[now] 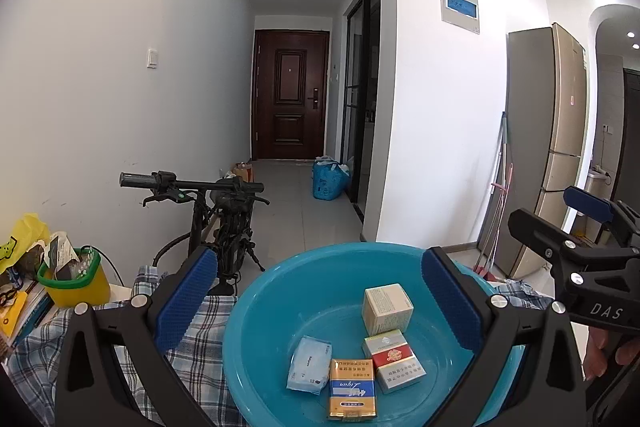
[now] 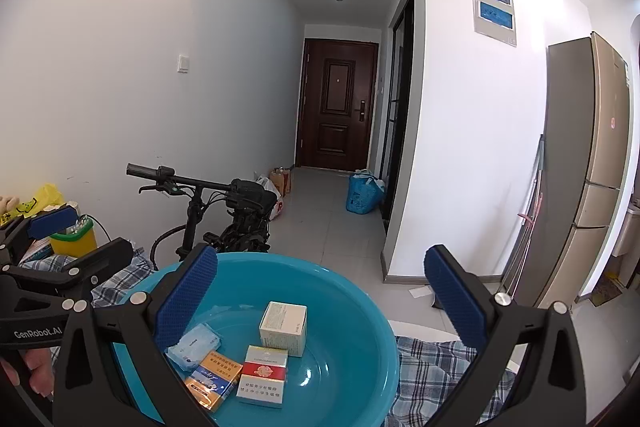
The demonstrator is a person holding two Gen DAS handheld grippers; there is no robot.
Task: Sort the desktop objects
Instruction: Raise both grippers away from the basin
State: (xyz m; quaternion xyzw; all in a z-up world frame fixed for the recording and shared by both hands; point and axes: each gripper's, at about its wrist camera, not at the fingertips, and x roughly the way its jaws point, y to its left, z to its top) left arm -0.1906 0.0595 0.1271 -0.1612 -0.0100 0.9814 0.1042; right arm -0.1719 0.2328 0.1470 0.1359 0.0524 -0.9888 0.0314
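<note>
A blue plastic basin [image 1: 280, 291] [image 2: 352, 291] stands on a plaid cloth. Inside lie a cream box [image 1: 387, 308] [image 2: 284, 327], a red-and-white pack [image 1: 394, 359] [image 2: 262, 371], an orange pack [image 1: 352, 389] [image 2: 210, 379] and a blue tissue packet [image 1: 309, 363] [image 2: 194, 345]. My left gripper [image 1: 320, 299] hangs open above the basin with nothing between its fingers. My right gripper [image 2: 320, 299] is open too, over the basin's right half. Each gripper shows in the other's view: the right one [image 1: 560, 227] at the right edge, the left one [image 2: 72, 235] at the left edge.
A yellow cup with a green rim [image 1: 76, 283] [image 2: 74, 239], books and a yellow bag [image 1: 24, 235] crowd the left of the table. A black bicycle [image 1: 224, 211] [image 2: 232, 215] stands just behind the table. A fridge [image 2: 588, 163] stands at the right. A hand [image 1: 608, 351] holds the right gripper.
</note>
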